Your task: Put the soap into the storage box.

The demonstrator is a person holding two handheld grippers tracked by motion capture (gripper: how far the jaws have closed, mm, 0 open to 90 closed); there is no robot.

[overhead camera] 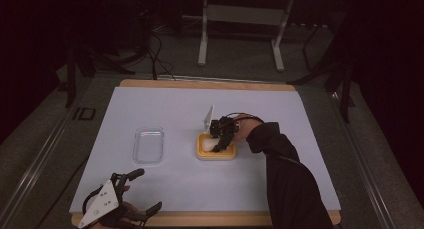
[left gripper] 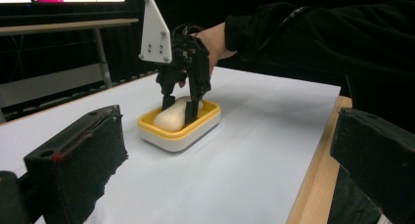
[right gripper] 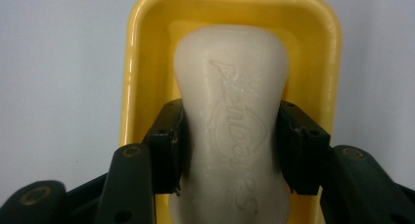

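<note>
The white soap bar point(right gripper: 230, 121) lies in the yellow-rimmed soap dish point(right gripper: 132, 67), which sits on the tabletop point(overhead camera: 250, 184) right of centre, nearer the front edge than the back. The right gripper point(right gripper: 230, 150) clamps the bar at its narrow waist, both pads pressed on its sides (embossed lettering faces up). Left of the dish lies a clear lid point(overhead camera: 148, 145). The left gripper point(overhead camera: 142, 191) waits at the front-left corner, jaws spread wide and holding nothing.

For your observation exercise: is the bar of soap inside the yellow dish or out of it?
Inside. The bar of soap lies within the rim of the yellow dish, with the right tool shut on its sides.
</note>
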